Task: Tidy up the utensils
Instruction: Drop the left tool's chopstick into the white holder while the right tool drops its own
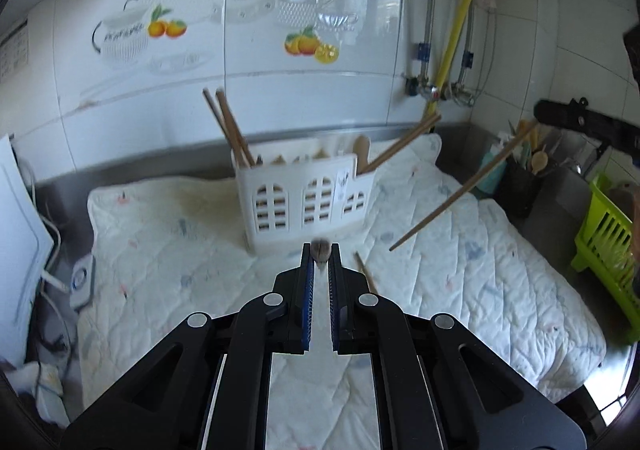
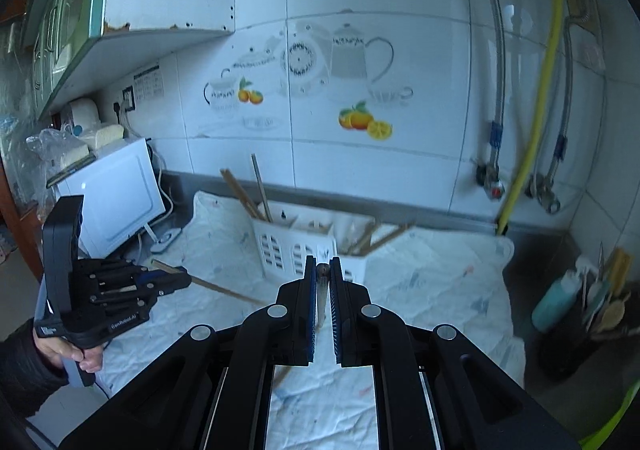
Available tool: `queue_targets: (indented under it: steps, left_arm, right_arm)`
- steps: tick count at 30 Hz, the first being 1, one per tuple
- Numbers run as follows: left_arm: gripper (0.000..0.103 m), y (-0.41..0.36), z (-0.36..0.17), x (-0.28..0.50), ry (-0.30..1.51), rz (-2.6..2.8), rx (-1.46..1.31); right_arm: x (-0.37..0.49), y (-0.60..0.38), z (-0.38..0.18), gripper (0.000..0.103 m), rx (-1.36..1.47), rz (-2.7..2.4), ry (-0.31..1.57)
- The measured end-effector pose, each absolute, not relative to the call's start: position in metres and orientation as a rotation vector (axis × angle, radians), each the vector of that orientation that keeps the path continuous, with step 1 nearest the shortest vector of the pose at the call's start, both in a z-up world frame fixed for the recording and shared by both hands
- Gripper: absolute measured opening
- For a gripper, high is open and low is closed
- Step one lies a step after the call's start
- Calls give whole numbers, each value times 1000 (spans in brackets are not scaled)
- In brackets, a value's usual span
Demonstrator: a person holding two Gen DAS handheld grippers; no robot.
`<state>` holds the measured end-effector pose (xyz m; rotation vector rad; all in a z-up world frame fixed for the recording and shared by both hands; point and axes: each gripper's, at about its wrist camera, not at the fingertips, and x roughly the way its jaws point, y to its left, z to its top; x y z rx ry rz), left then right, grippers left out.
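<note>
A white plastic utensil caddy [image 1: 308, 198] stands on a quilted cloth [image 1: 460, 270]; it also shows in the right wrist view [image 2: 296, 250]. Wooden chopsticks [image 1: 230, 126] and a wooden spoon [image 1: 362, 152] lean in its compartments. My left gripper [image 1: 320, 252] is shut on a chopstick seen end-on [image 1: 320, 250], a little in front of the caddy. My right gripper [image 2: 323, 270] is shut on another chopstick [image 2: 322, 290], above the cloth near the caddy's right end. In the left wrist view that chopstick [image 1: 460, 190] slants in mid-air right of the caddy. The left gripper [image 2: 176, 282] holds its chopstick [image 2: 224, 290] pointing right.
A white microwave [image 2: 116, 194] with cables stands at the left. A dark utensil pot [image 1: 524, 178] with spoons and a green dish rack [image 1: 608, 226] stand at the right. Pipes and a yellow hose [image 2: 532, 130] run down the tiled wall. Another chopstick [image 1: 366, 274] lies on the cloth.
</note>
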<state>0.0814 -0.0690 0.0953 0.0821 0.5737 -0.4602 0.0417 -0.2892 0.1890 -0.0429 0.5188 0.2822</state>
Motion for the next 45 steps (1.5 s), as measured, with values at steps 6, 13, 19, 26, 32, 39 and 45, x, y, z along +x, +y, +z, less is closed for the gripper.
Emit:
queue_targets:
  steps: [6,13,19,26,32,39,45]
  left_arm:
    - [5,-77,138,99,507,-490,78]
    - [5,-79,196,113,366,-470,54]
    - [5,-80,231,139,250,-395,32]
    - [5,-83,225,181,238,-330,0]
    - [6,-87,197,210,317,-320,-5]
    - [8,-88,185,211,357,-324,5]
    - [12,-89,195,180,342,-362,27]
  right_arm:
    - [75,-289,238,6,-58,308,497]
    - [111,-286,260,6,-85,260,481]
    - [141,-285,251,6,-83,253,520]
    - [165,-282,229,6,-79,266,568]
    - [180,-279,211,7,-80,271,608]
    - [177,-283,207,9,-78,255,605]
    - [143,-290,223,17,-70,262,564]
